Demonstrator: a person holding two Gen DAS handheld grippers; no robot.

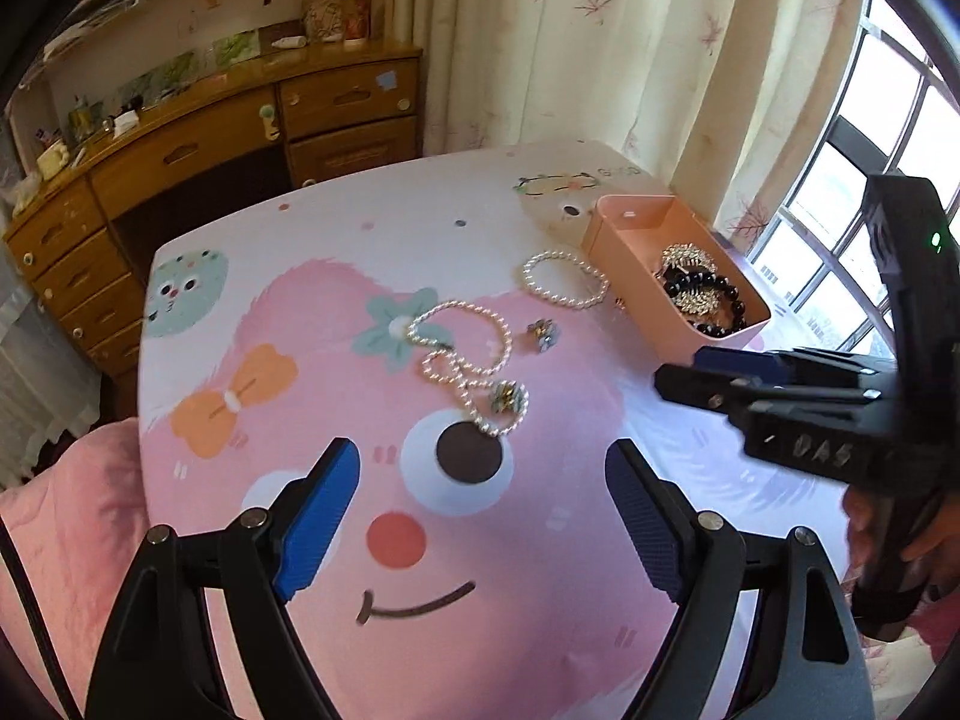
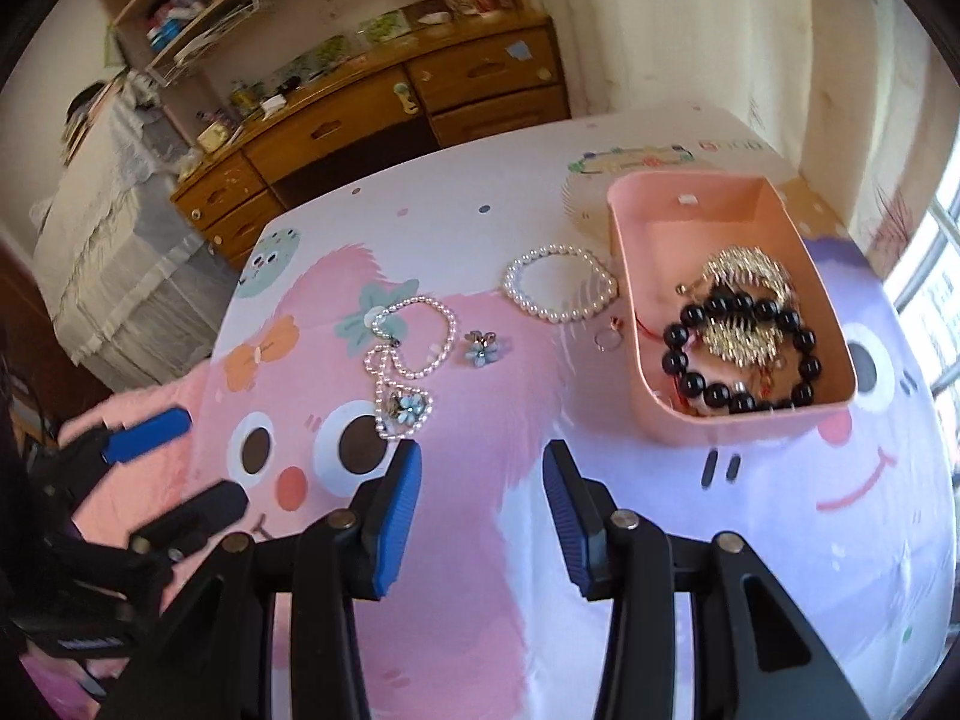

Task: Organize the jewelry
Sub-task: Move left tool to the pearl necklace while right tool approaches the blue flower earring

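Sunlight came through the barred window (image 1: 852,192) beside the flowered curtain (image 1: 576,42), and a wooden desk (image 2: 384,114) stood behind the low table (image 1: 384,222), whose cloth was printed with round-eyed cartoon faces. Near the table's right edge a pink tray (image 2: 630,324) sat as the collecting place, I judged, since it already held a black bead bracelet (image 2: 729,354) looped over some gold comb-like pieces (image 2: 747,294). Whatever was left to sort lay out in the open on the cloth: a pearl bracelet (image 2: 558,291) just beside the tray's left wall, a small ring (image 2: 606,341) near that wall too, a loose blue flower earring (image 2: 480,349) toward the middle, and a long pearl necklace (image 2: 405,360) twisted into loops farther left, with a second blue flower piece (image 2: 408,408) lying inside its lowest loop. The left gripper (image 1: 480,516) hung over the pink face with its blue pads spread wide and nothing between them, aimed at the near end of the necklace, which seemed its likely pick. The right gripper (image 2: 480,516) hovered closer to the tray, its jaws partly parted and empty, so the job looked about half done. That tangled necklace would be the awkward one, I thought, apt to trail and drag the flower piece along if lifted by a single loop
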